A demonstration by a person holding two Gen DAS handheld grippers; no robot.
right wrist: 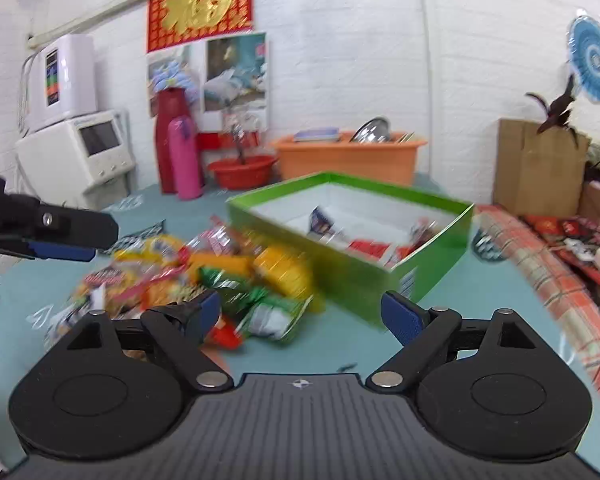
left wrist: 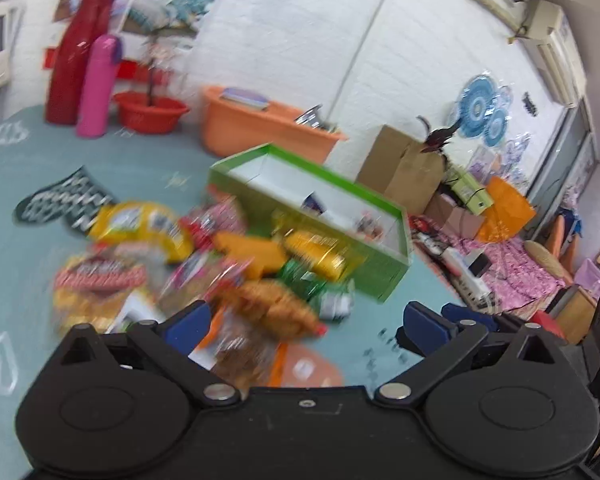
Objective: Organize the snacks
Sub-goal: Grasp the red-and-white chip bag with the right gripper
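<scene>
Your right gripper [right wrist: 300,316] and left gripper [left wrist: 306,322] both stand wide with nothing between the pads. Just past them a heap of snack packets [left wrist: 204,256], too blurred to count, lies on the teal desk [right wrist: 480,292] against one green box [right wrist: 352,236], where a few packets already sit. Farther back you have two flasks [right wrist: 176,152], one red basin [right wrist: 242,170], one orange tub [right wrist: 348,158] and a white brick wall [right wrist: 340,60]

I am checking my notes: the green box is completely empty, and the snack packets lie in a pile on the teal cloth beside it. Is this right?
Not quite. The green box is not empty: the right wrist view shows a few packets already inside it. The rest holds: the snack packets lie piled on the teal cloth beside it.
</scene>
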